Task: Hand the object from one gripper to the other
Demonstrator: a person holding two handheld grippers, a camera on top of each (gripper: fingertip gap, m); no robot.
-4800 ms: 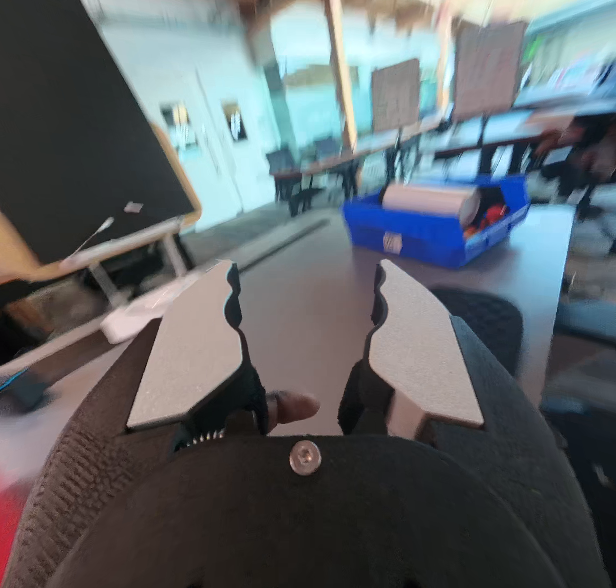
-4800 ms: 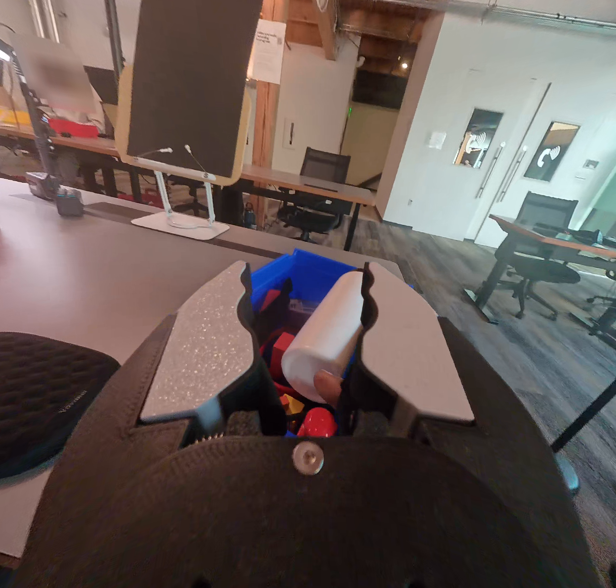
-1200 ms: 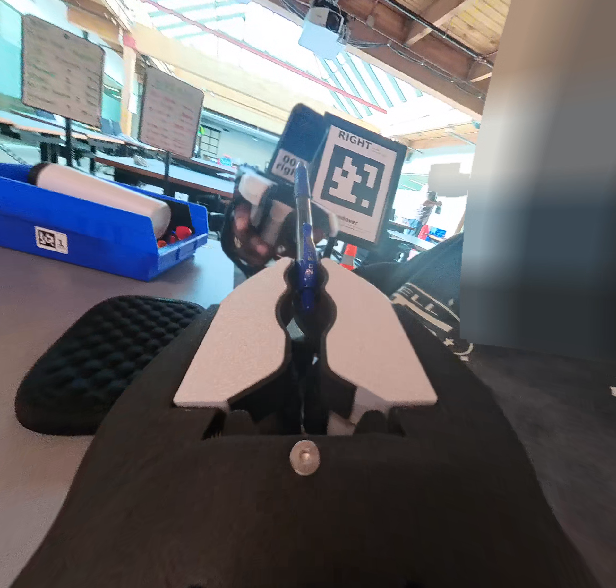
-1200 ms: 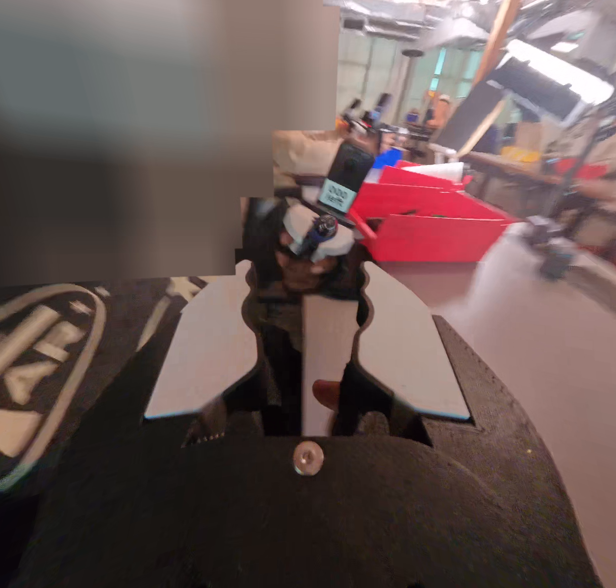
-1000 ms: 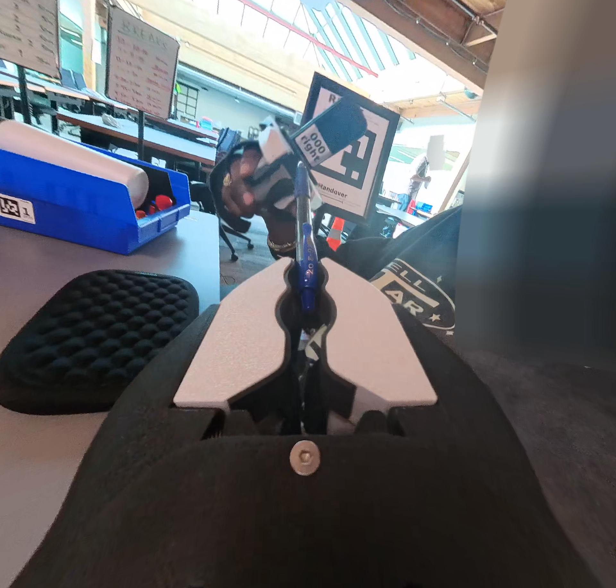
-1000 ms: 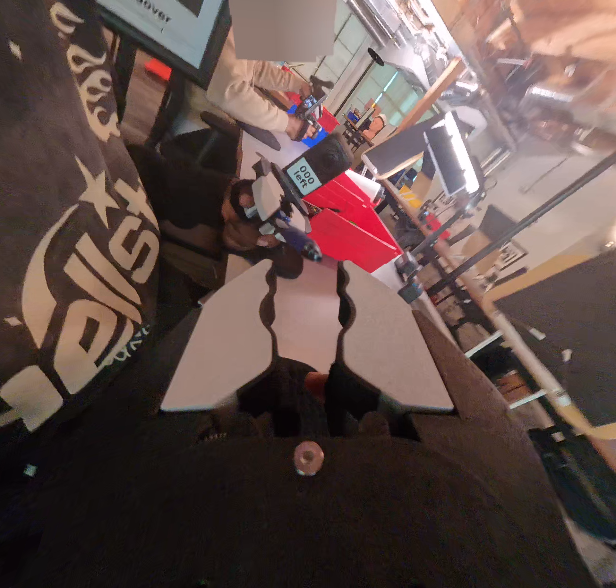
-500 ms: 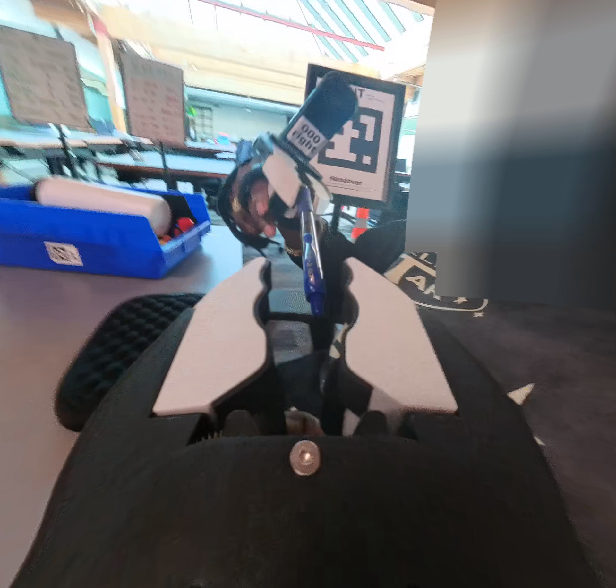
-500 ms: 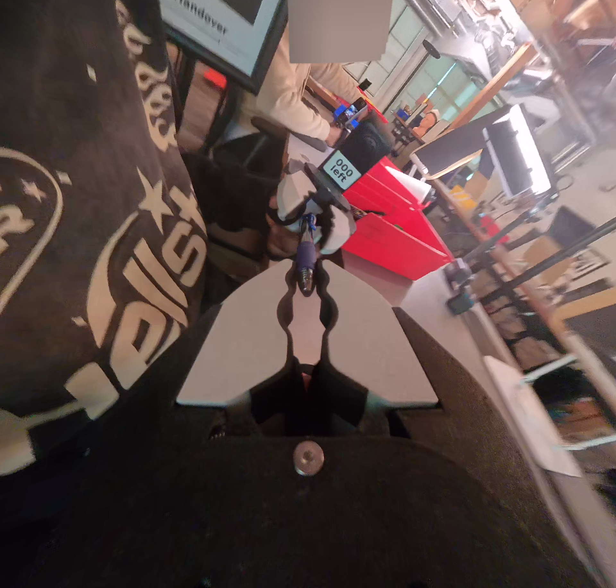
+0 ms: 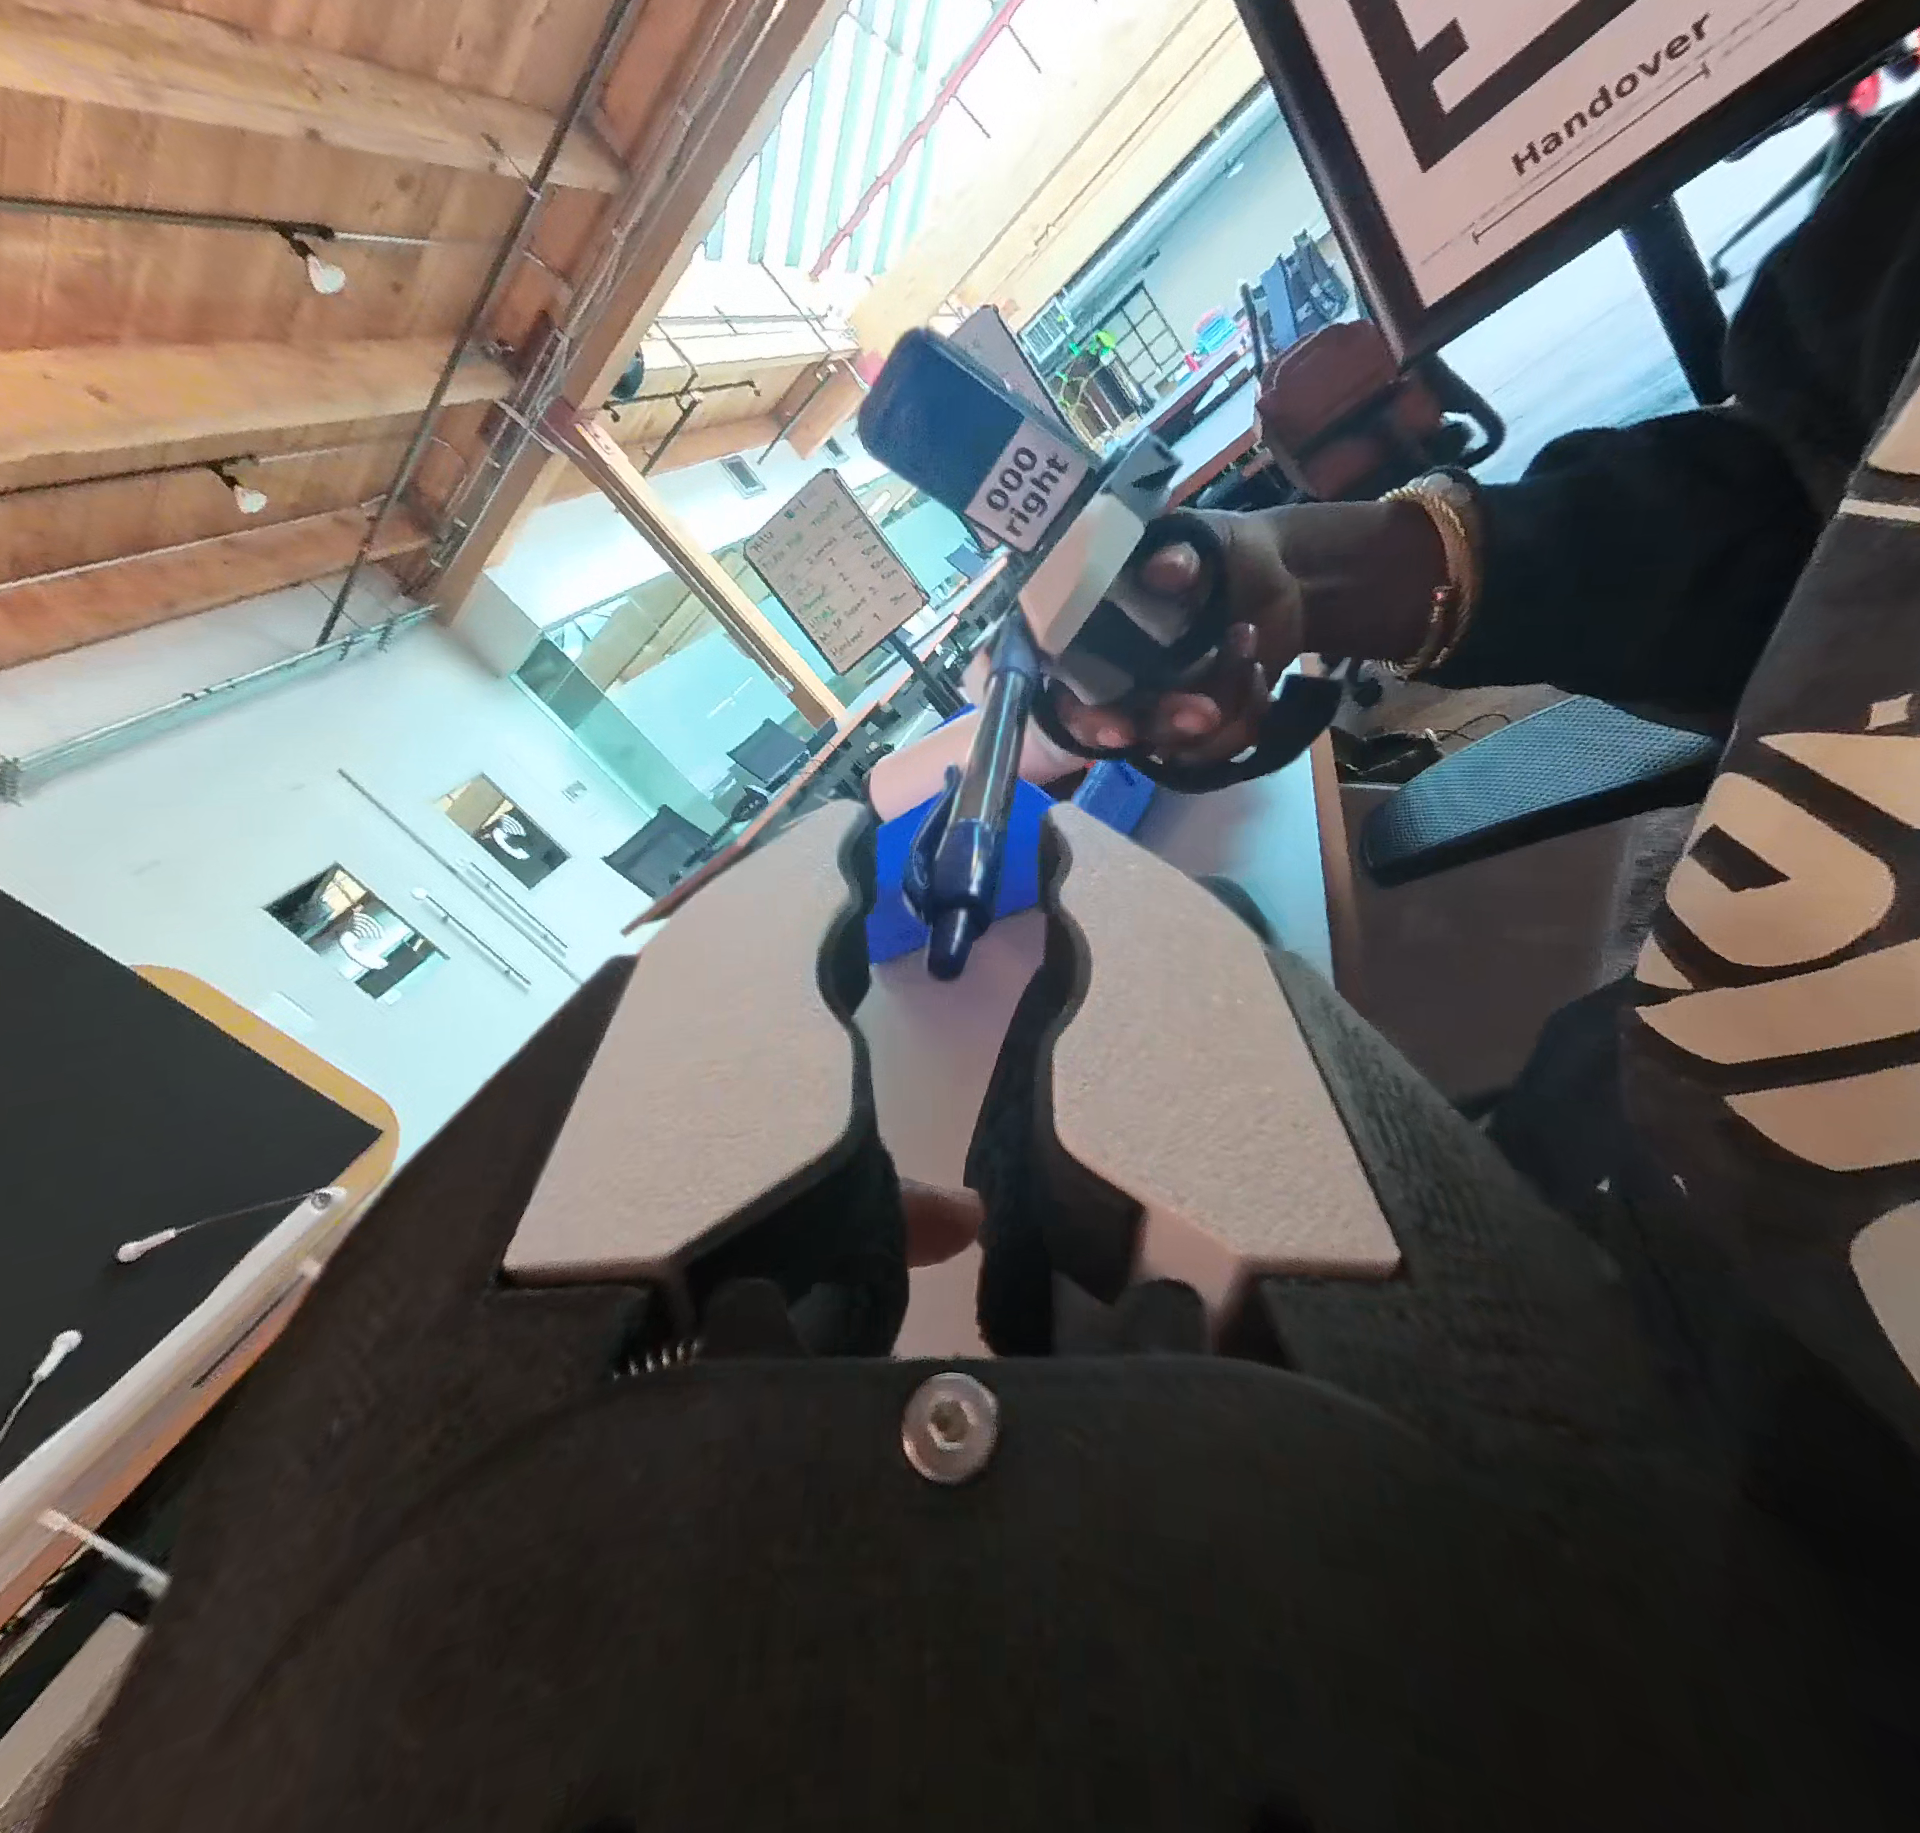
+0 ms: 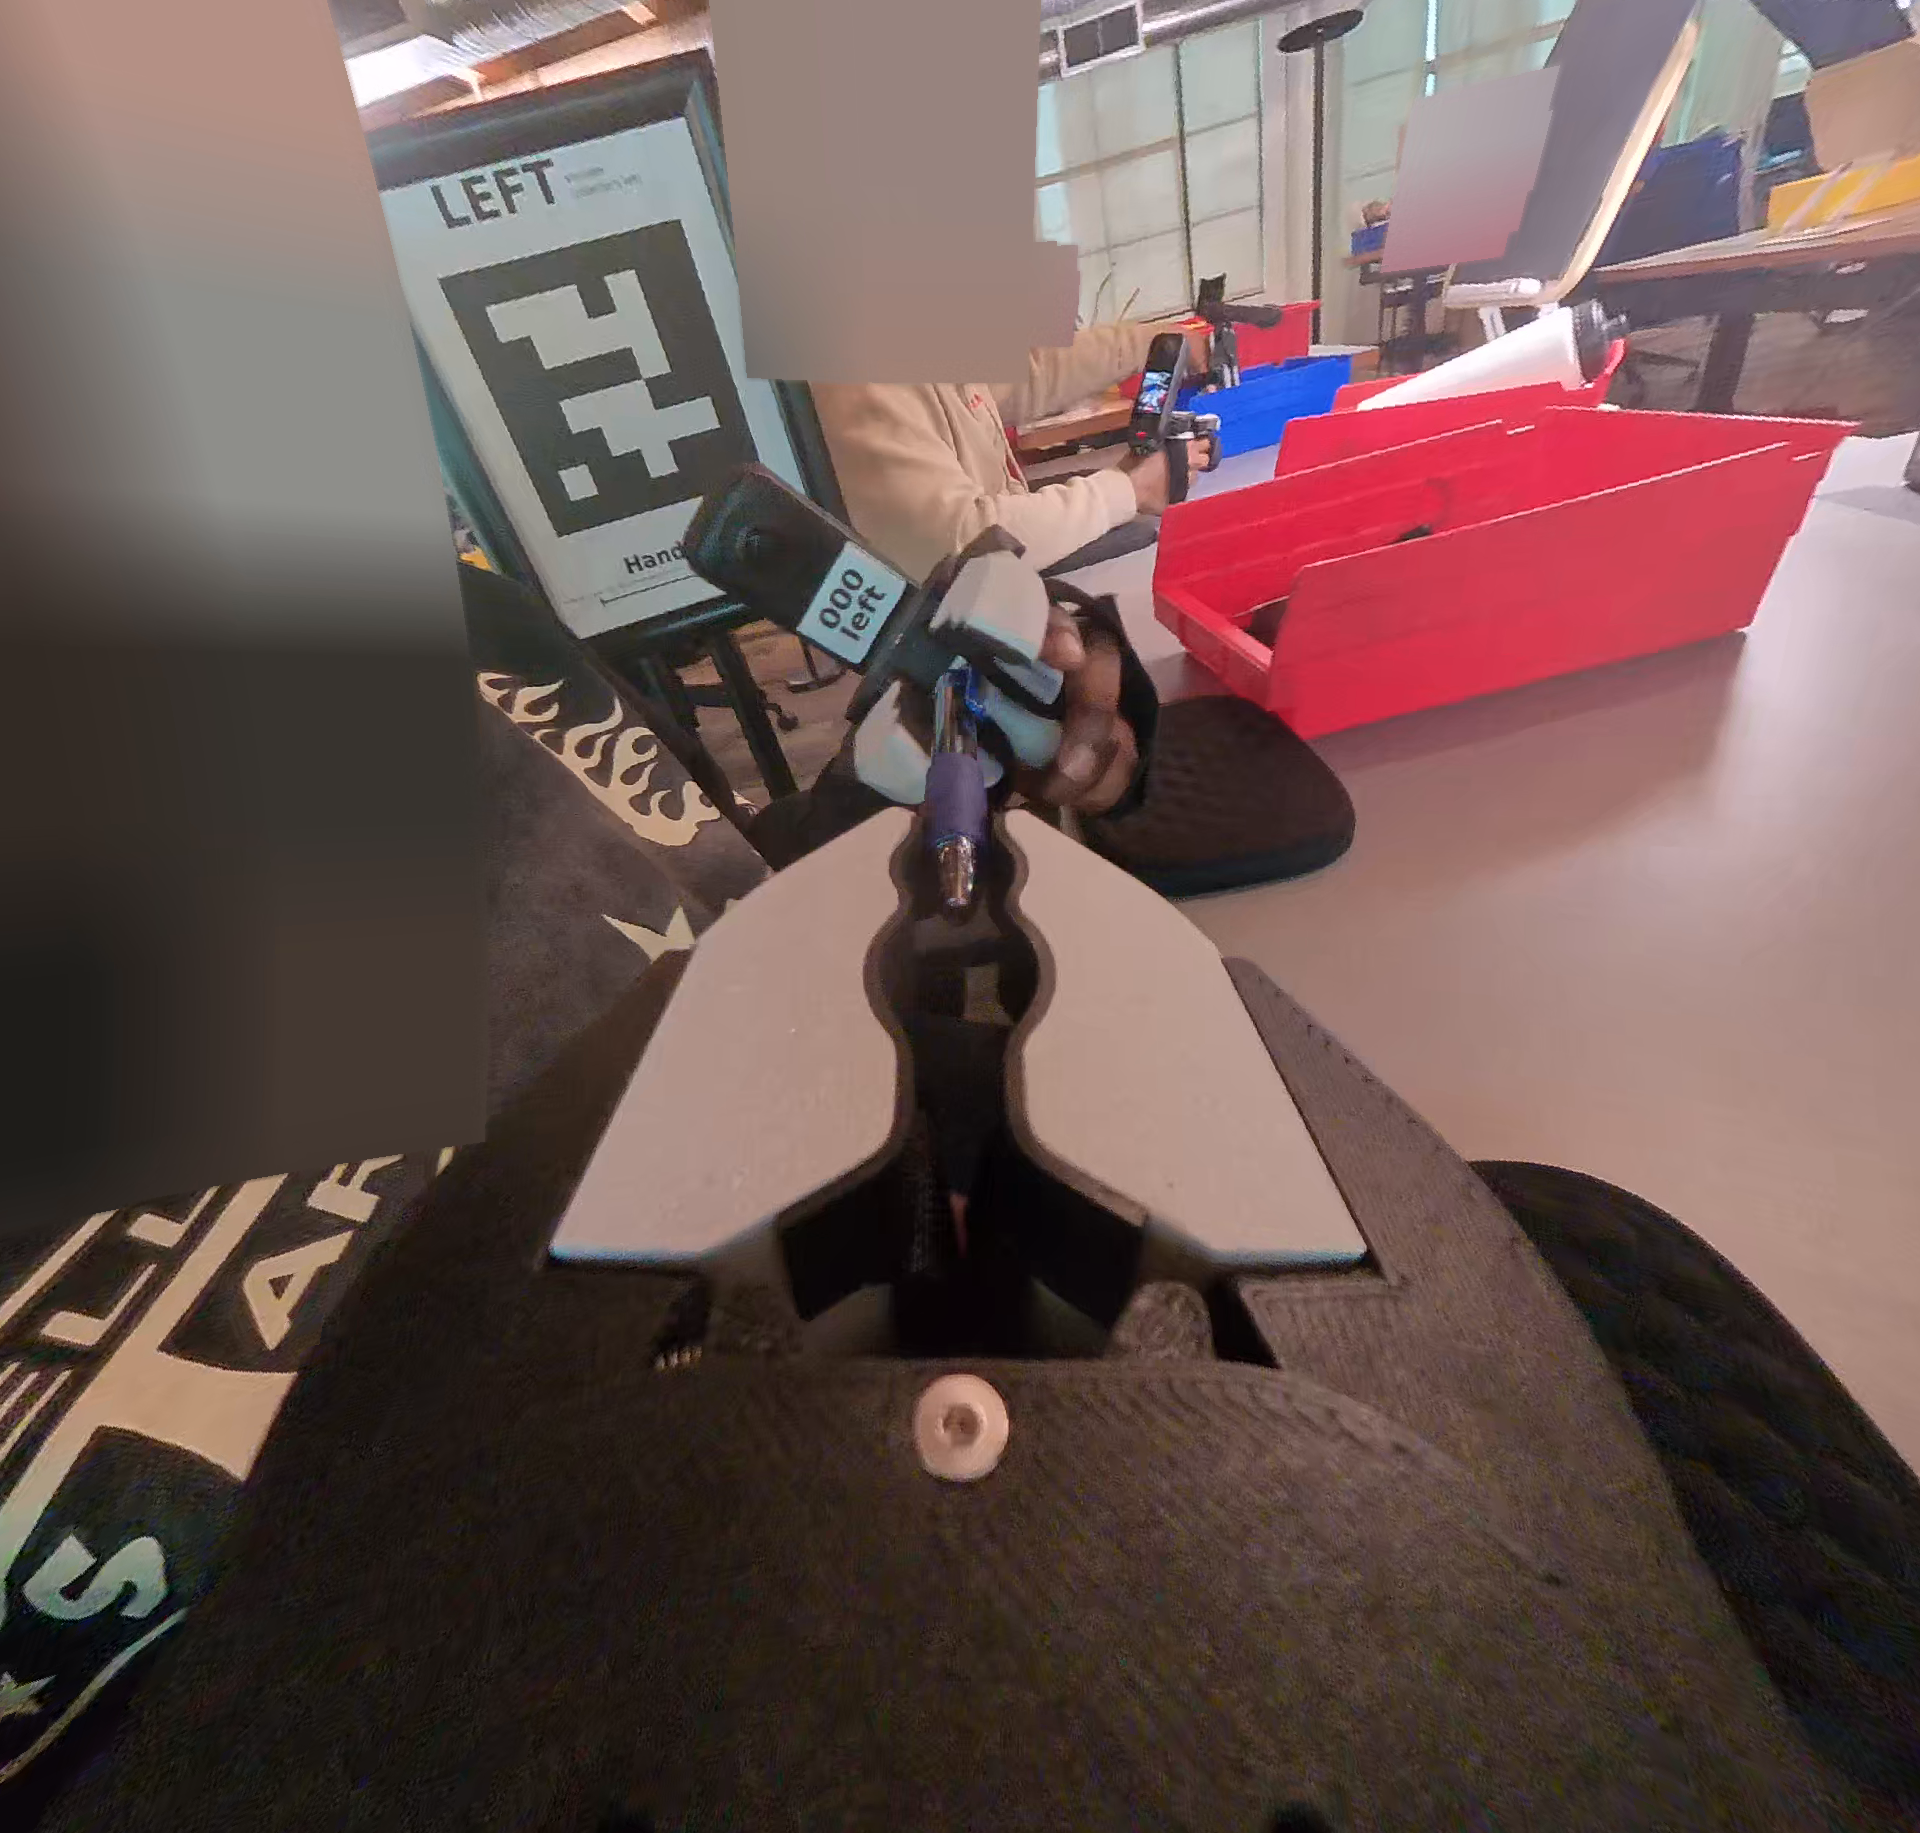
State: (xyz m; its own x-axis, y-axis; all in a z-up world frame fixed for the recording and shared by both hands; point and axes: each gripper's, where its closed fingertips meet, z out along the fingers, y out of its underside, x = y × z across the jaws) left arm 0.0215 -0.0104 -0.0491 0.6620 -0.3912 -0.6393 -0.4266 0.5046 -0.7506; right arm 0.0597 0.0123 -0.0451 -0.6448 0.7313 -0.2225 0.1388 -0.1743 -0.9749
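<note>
The right gripper is clenching the pen near its metal tip, fingers nearly closed around it. The left gripper is standing released, its fingers spread apart with the pen's blue end hanging between them, touching neither. A red bin is sitting far right on the table.

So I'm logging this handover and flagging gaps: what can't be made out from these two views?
- Left wrist view: the pen's far end is hidden inside the right gripper.
- Right wrist view: whether the left gripper touches the pen is too small to tell.
- Left wrist view: the blue bin is mostly hidden behind the near fingers.
- Right wrist view: grey patches cover the upper left.
</note>
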